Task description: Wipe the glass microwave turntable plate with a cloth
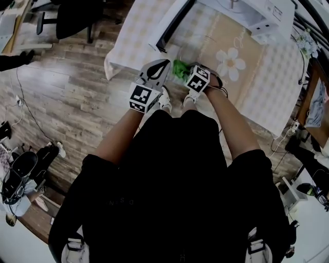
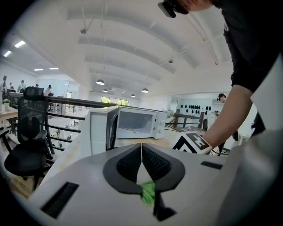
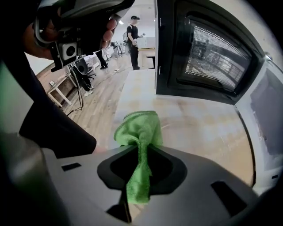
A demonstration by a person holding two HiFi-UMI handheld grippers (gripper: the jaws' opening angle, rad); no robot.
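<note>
My right gripper is shut on a green cloth, which bunches out ahead of the jaws and hangs over the table. In the head view the cloth lies between both grippers at the table's near edge, below the open white microwave. The left gripper points at the microwave; its jaws meet at the tips with nothing seen between them, and a bit of green shows through the gap behind. From above, the left gripper sits just left of the right gripper. I cannot make out the glass plate.
The microwave door stands open, close to my right gripper's right side. The table carries a checked cover and a beige mat with a flower. An office chair stands to the left on the wooden floor.
</note>
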